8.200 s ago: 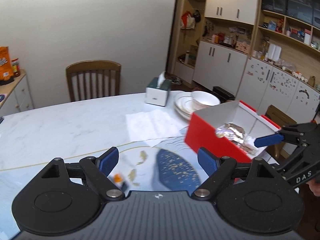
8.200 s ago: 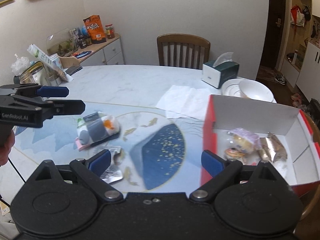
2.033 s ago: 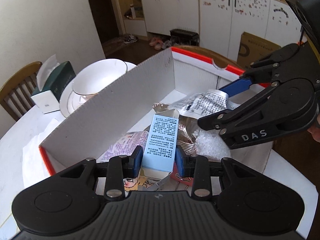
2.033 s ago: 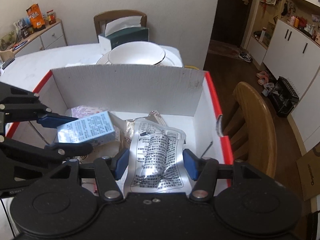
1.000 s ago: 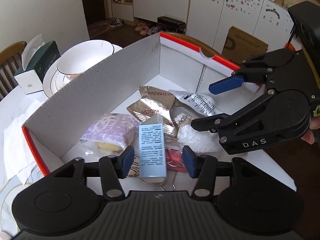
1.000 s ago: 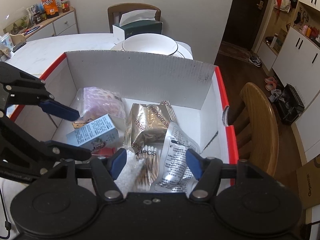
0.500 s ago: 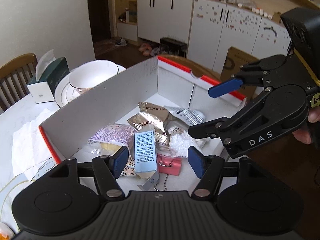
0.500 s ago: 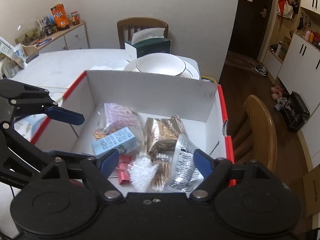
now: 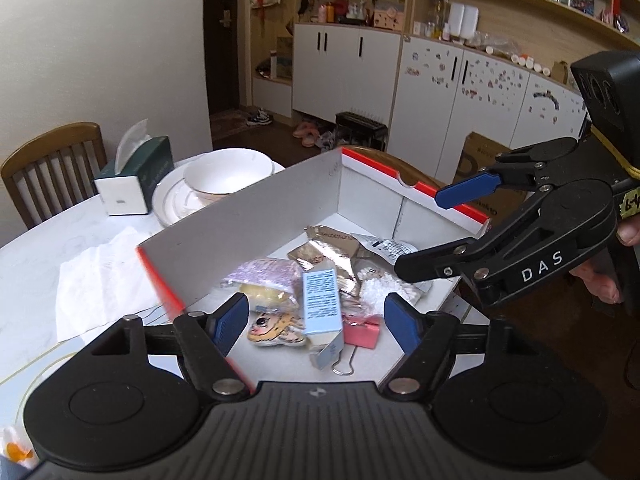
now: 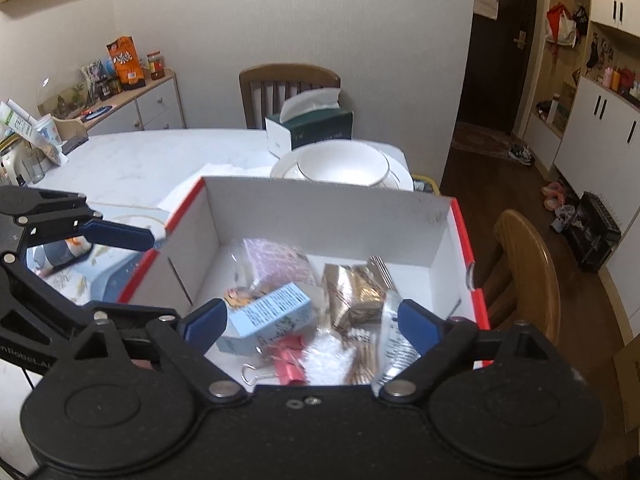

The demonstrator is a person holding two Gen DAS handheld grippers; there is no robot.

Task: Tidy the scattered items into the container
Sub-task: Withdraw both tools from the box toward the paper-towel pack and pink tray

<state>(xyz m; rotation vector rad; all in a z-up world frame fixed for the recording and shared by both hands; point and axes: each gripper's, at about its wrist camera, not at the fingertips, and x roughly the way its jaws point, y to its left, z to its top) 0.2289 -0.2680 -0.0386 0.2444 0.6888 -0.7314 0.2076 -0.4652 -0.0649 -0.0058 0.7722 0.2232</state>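
My left jaws (image 9: 314,322) and right jaws (image 10: 312,322) have just been opening and stand wide, nothing gripped, above the red-and-white box (image 9: 248,216) on the desk (image 9: 60,236). Inside lie the blue carton (image 9: 322,302), silver packet (image 10: 394,344), gold pouch (image 10: 354,290) and pink clip (image 9: 360,330) — all released.

The left gripper's (image 9: 316,322) body hides the box's (image 9: 256,216) near wall, the right gripper's (image 10: 312,326) body covers the silver packet's (image 10: 394,344) lower end, and print on the blue carton (image 9: 321,302) between the jaws is too small to read.
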